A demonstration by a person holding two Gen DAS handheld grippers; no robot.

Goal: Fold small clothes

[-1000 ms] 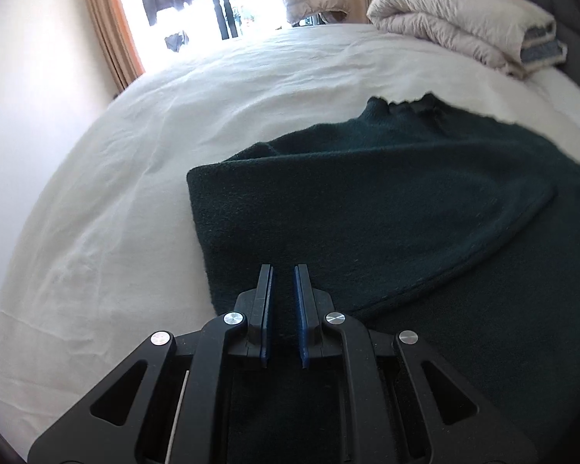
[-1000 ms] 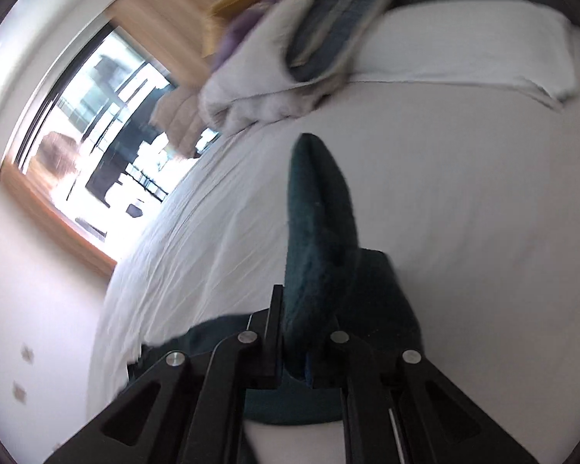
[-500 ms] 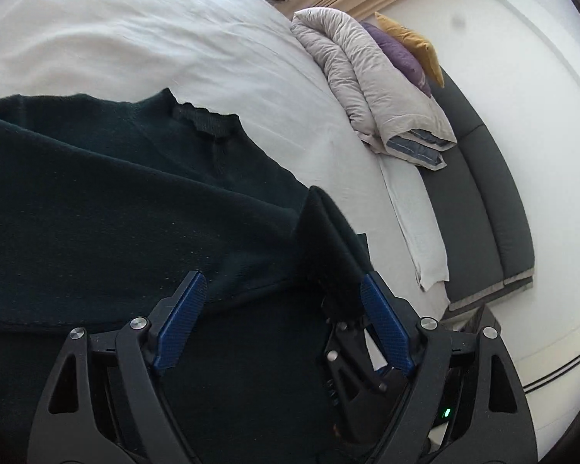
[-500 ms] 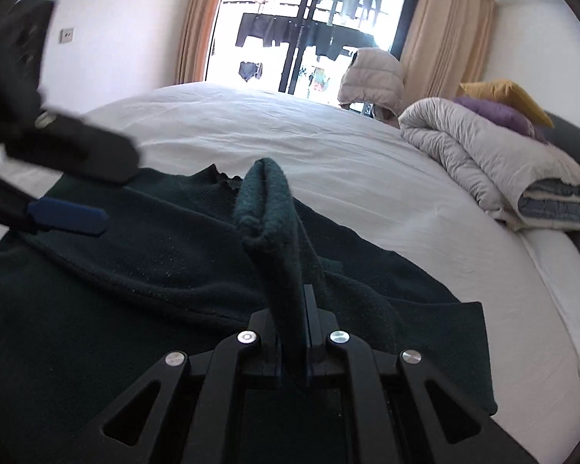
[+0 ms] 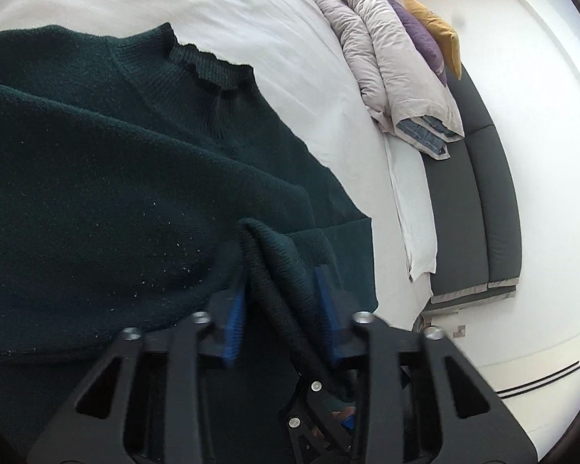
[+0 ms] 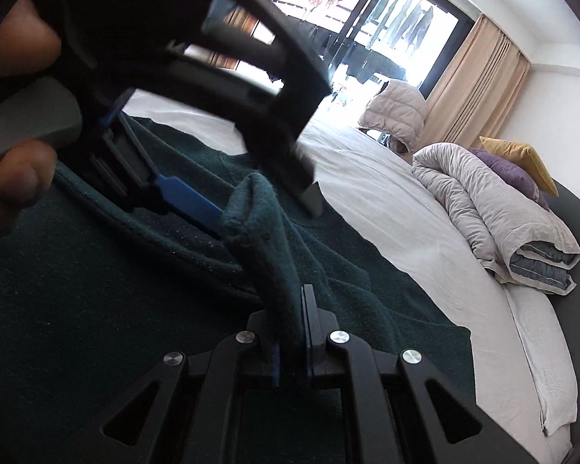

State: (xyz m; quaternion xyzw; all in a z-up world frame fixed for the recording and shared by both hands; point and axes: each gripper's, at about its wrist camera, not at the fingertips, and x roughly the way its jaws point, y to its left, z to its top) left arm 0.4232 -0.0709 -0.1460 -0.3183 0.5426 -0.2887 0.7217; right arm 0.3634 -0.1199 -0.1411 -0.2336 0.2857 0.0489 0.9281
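A dark green knit sweater (image 5: 96,193) lies spread on the white bed (image 5: 174,0), collar toward the far side. My right gripper (image 6: 294,309) is shut on a fold of its sleeve (image 6: 259,232) and holds that fold up over the sweater's body (image 6: 77,309). My left gripper (image 5: 278,270) straddles the top of the same raised sleeve fold (image 5: 278,247), and its jaws are closing with the fabric between the blue pads (image 5: 234,309). In the right wrist view the left gripper (image 6: 265,207) looms close above, one blue pad touching the fold, with a small gap at the other finger.
A person's hand (image 6: 15,178) holds the left gripper's handle at the left edge. A rolled grey duvet (image 6: 483,201) with purple and yellow pillows lies at the bed's far right. A dark grey headboard (image 5: 464,193) runs along that side. A bright window stands behind.
My left gripper swung right off the sweater's edge, opened wide, then came in around the raised fold and narrowed. My right gripper carried the sleeve over the sweater body and rolled upright.
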